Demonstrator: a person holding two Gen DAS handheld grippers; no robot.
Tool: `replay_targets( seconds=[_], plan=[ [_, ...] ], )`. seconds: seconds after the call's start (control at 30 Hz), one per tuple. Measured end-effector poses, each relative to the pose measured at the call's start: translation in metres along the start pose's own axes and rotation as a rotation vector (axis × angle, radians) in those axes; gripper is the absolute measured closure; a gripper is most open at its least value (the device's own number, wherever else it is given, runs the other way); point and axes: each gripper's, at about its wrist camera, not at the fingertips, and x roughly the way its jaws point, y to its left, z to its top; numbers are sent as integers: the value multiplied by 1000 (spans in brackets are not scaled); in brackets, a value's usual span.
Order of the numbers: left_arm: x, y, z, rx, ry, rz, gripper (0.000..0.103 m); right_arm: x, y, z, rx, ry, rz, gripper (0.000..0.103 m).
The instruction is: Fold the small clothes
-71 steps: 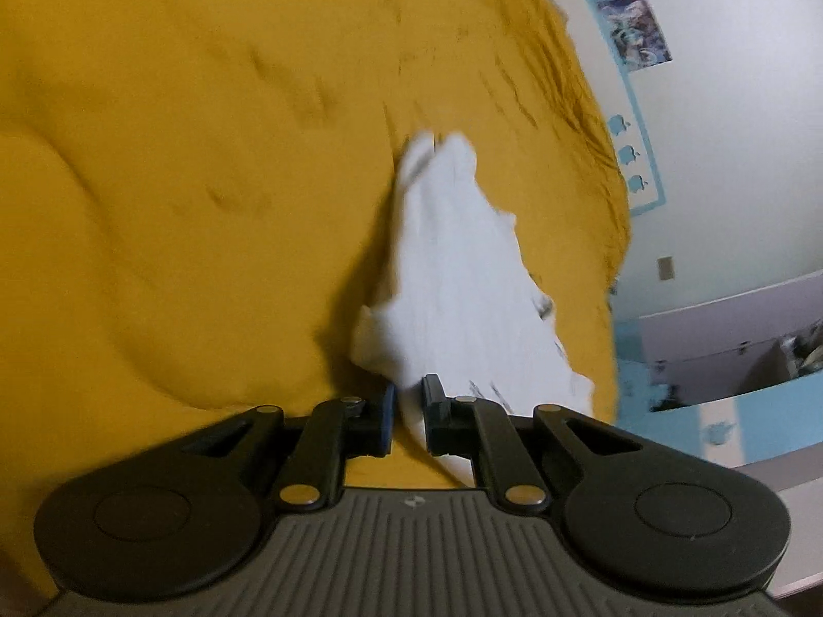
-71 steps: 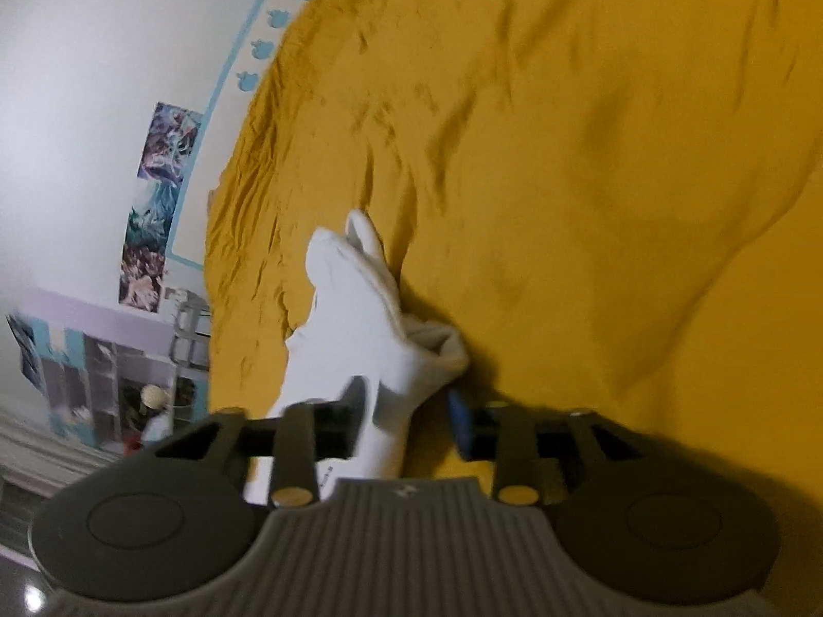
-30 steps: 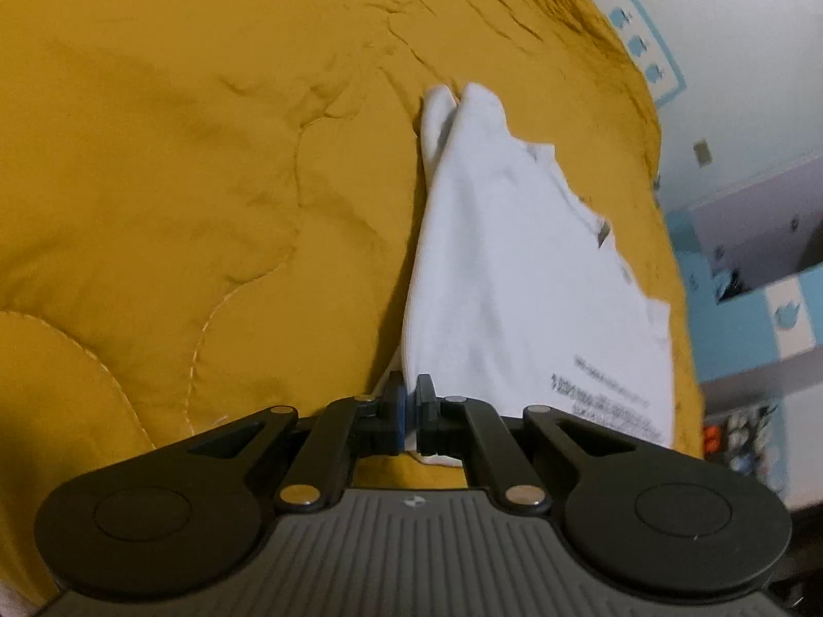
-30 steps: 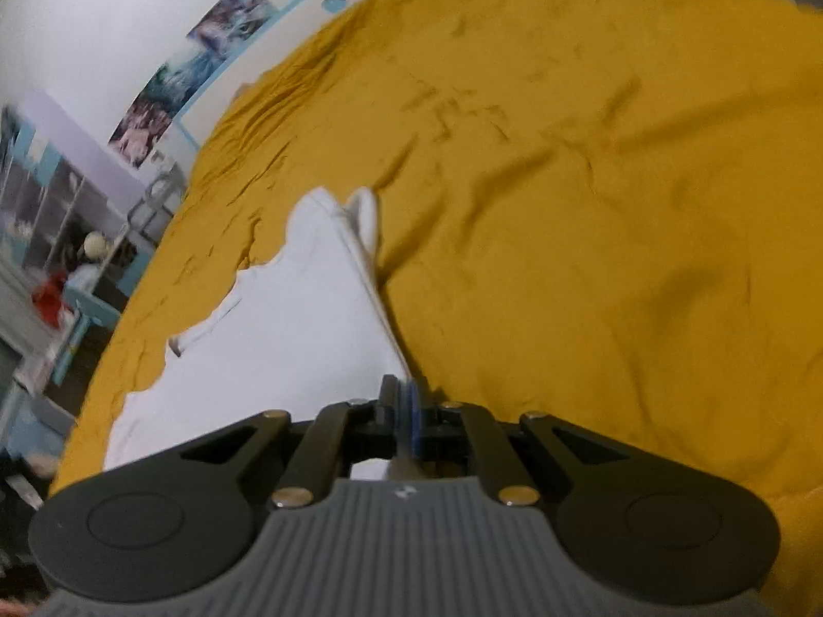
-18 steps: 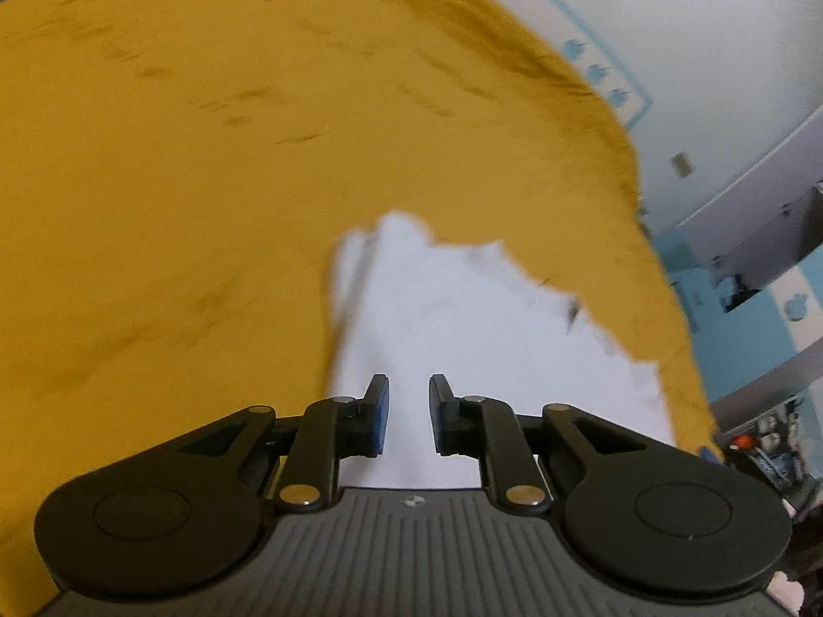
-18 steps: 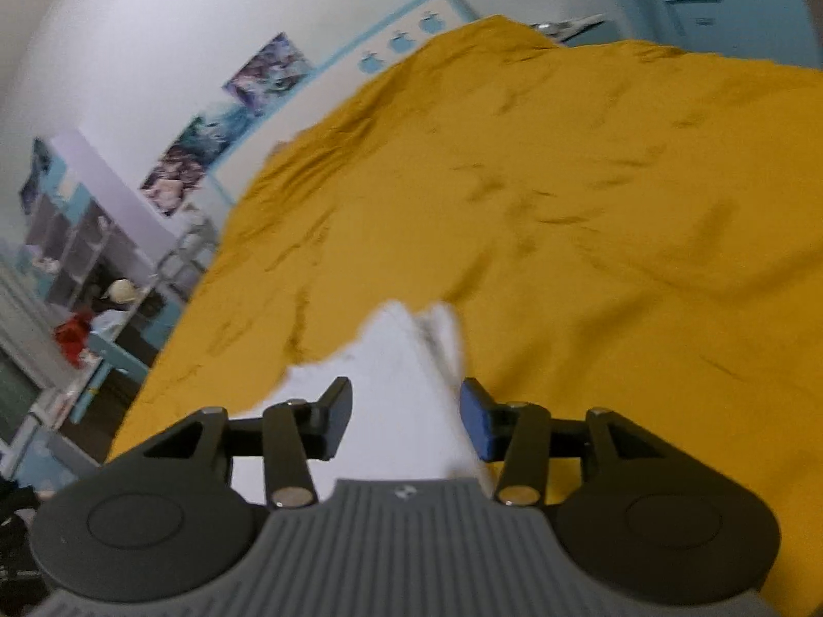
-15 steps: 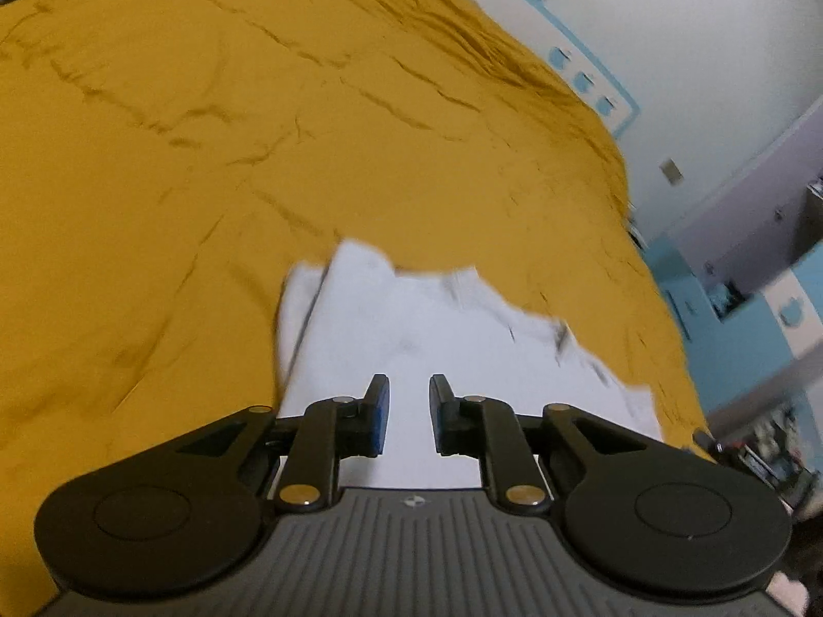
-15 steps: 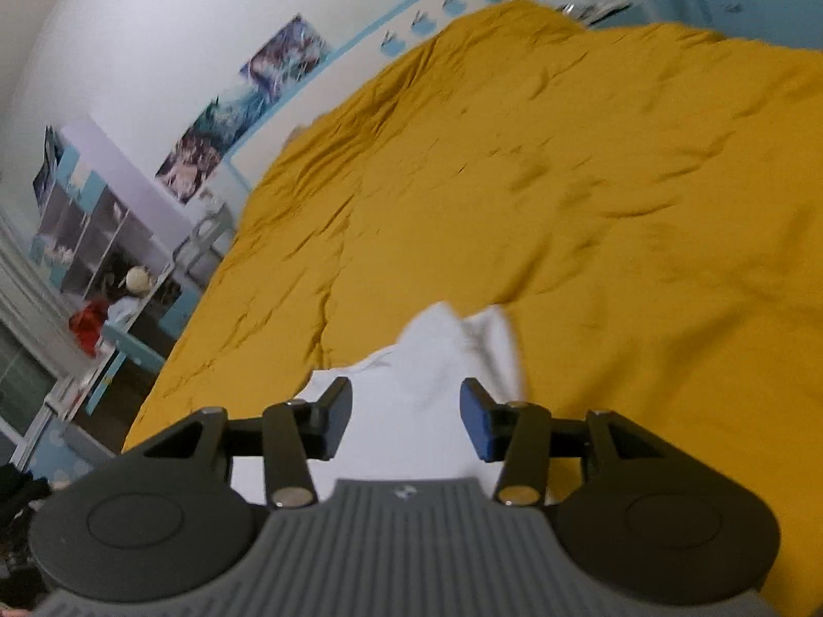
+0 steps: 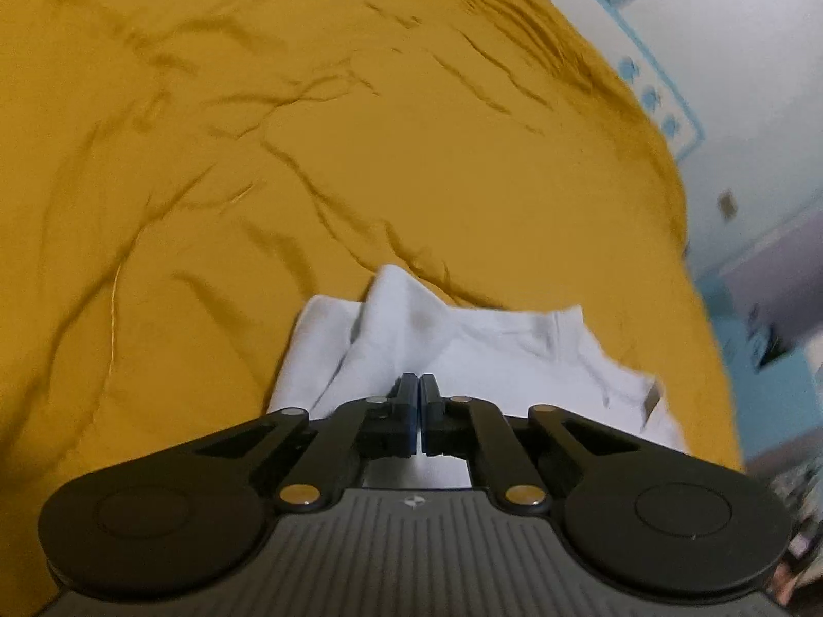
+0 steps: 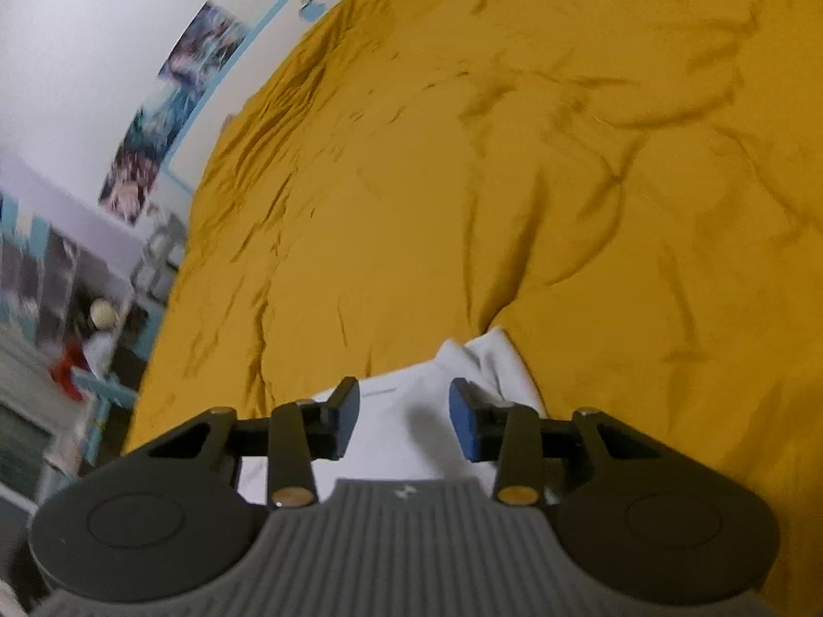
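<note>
Left wrist view: left gripper (image 9: 416,385) w/ jaws together, nothing pinched; white garment (image 9: 463,355) flat on yellow bedspread (image 9: 257,154), just ahead & under tips.
Right wrist view: right gripper (image 10: 404,406) jaws apart, closing, gap empty; garment (image 10: 406,427) beneath, bedspread (image 10: 514,154) beyond.

Both wrist views angled down, close over white garment (image 9: 478,355), mustard bedspread (image 9: 308,154)

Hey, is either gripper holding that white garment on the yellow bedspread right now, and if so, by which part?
Neither visibly grips the white cotton garment. Left gripper is shut; right gripper, closing, has nothing pinched.
</note>
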Motion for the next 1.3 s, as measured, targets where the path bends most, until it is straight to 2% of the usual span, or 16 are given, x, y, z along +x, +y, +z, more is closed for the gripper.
replay_targets(
  seconds=[0.13,0.2,0.27,0.4,0.57,0.67,0.77,0.83,0.9,0.97,1.03,1.1,1.13,1.2,1.27,1.3],
  plan=[
    [-21,-3,-3,-3,-10,-5,92,-9,10,-2,-22,1,-29,70],
    [-45,-12,-4,25,-41,13,88,-28,33,-5,-102,2,-41,63],
    [-72,-24,-13,77,-77,-31,81,-58,59,-17,-205,-30,10,57],
    [-115,-48,-39,191,-72,-15,67,-119,98,-59,-396,-39,66,53],
    [-146,-65,-94,289,-13,22,65,-169,109,-118,-536,-2,81,51],
    [-158,-52,-121,255,5,-7,65,-184,91,-141,-499,31,77,51],
    [-153,-32,-129,195,43,15,65,-192,61,-155,-450,52,81,51],
    [-149,-16,-133,190,30,37,70,-191,48,-161,-463,65,50,51],
    [-148,-2,-134,171,29,31,83,-190,32,-162,-460,52,-68,51],
    [-151,9,-132,131,23,21,89,-194,9,-157,-380,31,-82,62],
    [-156,9,-131,110,27,28,89,-202,-3,-154,-265,16,-76,65],
    [-162,-5,-129,129,20,26,78,-210,8,-156,-258,-14,-84,61],
    [-163,-15,-129,160,6,24,76,-213,20,-161,-289,-37,-70,53],
    [-163,-40,-133,222,-20,-23,71,-213,50,-174,-331,-60,16,50],
    [-152,-64,-139,252,-7,-82,63,-201,75,-192,-348,-23,104,50],
    [-144,-73,-142,260,6,-102,62,-191,87,-203,-361,5,137,50]
  ],
)
